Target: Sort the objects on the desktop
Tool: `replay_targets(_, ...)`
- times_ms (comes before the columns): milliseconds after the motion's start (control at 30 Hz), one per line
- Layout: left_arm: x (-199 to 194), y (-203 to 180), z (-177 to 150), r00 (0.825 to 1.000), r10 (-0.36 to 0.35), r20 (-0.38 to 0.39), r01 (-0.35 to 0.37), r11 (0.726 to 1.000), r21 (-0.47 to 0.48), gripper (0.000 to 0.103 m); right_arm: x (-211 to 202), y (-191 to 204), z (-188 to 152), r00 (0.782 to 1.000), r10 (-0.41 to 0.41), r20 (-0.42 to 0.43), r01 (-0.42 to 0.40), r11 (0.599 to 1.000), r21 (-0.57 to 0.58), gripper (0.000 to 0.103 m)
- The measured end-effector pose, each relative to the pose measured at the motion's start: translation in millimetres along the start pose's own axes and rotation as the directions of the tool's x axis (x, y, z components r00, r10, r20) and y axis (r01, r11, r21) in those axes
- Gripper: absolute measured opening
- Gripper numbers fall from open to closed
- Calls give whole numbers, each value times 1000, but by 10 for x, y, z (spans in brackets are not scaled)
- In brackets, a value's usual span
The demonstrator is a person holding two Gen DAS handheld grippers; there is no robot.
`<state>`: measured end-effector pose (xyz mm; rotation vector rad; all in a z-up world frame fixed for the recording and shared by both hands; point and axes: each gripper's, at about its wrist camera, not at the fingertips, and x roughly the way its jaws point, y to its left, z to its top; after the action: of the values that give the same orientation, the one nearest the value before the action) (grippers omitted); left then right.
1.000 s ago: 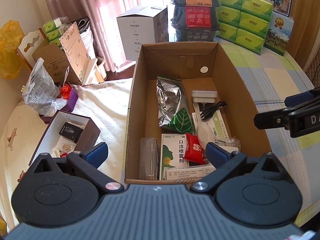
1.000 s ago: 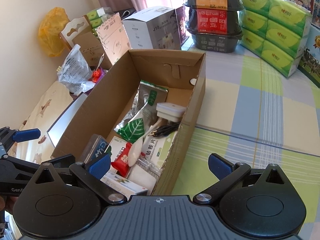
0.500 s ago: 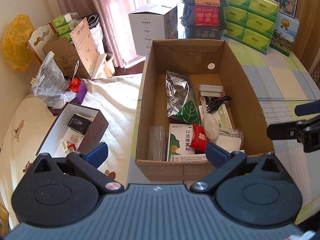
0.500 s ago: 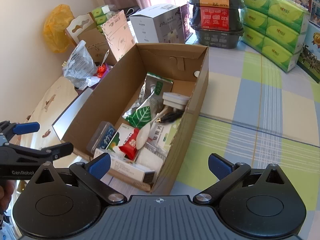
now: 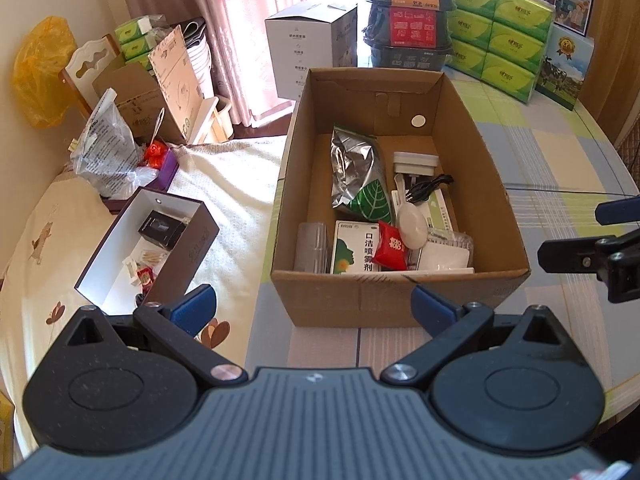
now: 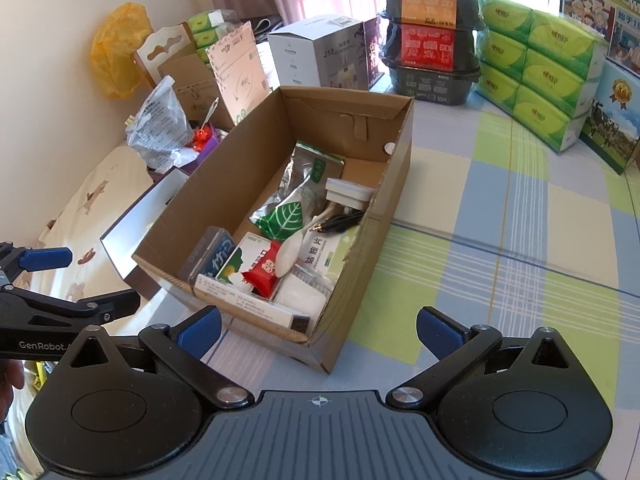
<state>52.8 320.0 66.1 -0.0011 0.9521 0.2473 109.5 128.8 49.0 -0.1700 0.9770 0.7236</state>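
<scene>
Left wrist view: left claw [image 5: 314, 306] spread wide, empty, hovering before cardboard box [image 5: 400, 300] on checked table [image 5: 560, 168]. Right claw [image 6: 318, 330] likewise wide open, empty. Inside box: red packet [image 5: 392, 246], white spoon [image 5: 412, 228], foil pouch [image 5: 356, 172]. Beyond: green tissue packs [image 5: 500, 44].
</scene>
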Motion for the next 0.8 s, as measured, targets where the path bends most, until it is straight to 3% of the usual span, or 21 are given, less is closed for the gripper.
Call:
replay_targets(533,-397,124,-338,999,-1,38,5,995,-100,102,-266,181,-256,1000,-8,27,8,1000,-10,101)
replay_targets(800,-562,78,-482,999,29,44,-25,996,-81,102,-383,204,-435,1000,5,28,-5,1000,16,101)
